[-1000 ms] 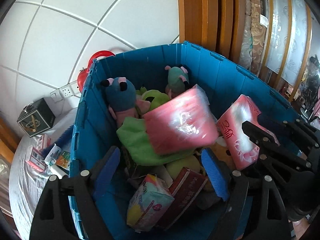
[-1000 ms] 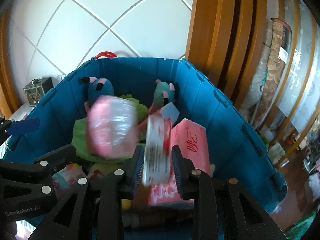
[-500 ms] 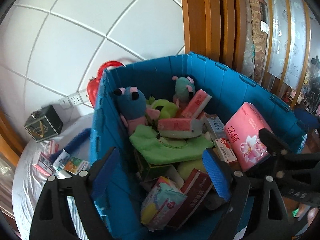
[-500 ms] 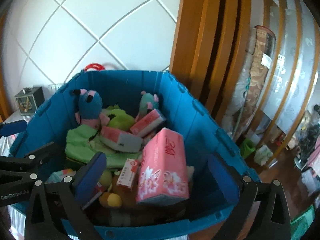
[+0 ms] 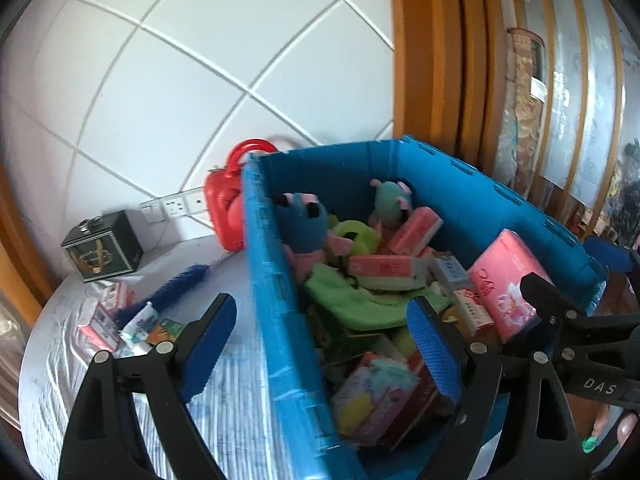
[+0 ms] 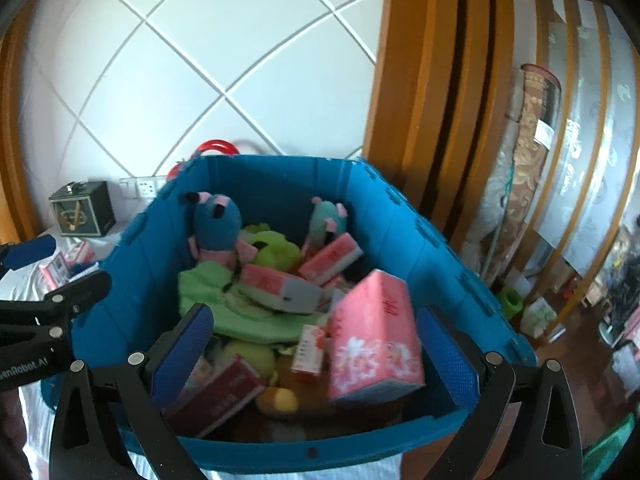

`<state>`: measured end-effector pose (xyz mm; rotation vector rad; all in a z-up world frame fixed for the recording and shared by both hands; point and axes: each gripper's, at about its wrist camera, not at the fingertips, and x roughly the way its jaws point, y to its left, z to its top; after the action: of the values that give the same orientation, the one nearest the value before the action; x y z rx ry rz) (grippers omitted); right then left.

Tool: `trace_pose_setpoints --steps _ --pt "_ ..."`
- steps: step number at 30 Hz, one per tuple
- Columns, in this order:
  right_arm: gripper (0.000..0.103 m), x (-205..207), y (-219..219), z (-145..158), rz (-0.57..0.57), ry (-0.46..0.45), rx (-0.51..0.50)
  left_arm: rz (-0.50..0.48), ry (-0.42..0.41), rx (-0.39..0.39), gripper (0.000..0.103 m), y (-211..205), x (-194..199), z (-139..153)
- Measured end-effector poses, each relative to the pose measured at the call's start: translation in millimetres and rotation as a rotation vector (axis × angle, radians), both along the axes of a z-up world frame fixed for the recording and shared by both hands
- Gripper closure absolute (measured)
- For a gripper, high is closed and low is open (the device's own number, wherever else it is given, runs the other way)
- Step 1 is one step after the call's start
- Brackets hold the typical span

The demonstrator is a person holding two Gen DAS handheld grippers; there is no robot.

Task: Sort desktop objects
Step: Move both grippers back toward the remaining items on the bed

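Both grippers, left gripper and right gripper, hanging wide open, gripping nothing, over blue crate. 2 tissue packs lying on table beside crate. Looking light, squashy, slick-wrapped; pinching across narrow sides.

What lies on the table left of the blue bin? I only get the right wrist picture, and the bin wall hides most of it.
Observer: The left wrist view shows a blue brush beside a few small packets.
Operator: And that red loop poking up behind the bin?
Observer: It is the handle of a red case standing at the bin's far left corner.
Operator: Is the left claw holding anything?
Observer: No, it is open and empty; the bin's wall shows between its fingers.
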<state>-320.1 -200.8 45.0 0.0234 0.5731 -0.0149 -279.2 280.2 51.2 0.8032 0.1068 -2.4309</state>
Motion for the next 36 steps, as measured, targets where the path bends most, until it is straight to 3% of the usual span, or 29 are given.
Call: trace_pose_setpoints --steps 11,27,36 --pt "0.0 -1.9 70.1 26.6 0.1 -0.063 0.01 0.089 0.032 0.044 0.015 -60.1 60.8 4.9" --pt "0.0 13.1 213.6 49.4 0.303 -0.105 0.018 0.324 0.041 0.083 0.015 -180.6 163.7 -5.7" --pt "0.0 39.8 312.2 30.2 0.442 -0.073 0.002 0.448 -0.025 0.111 0.015 -249.6 211.4 -34.8"
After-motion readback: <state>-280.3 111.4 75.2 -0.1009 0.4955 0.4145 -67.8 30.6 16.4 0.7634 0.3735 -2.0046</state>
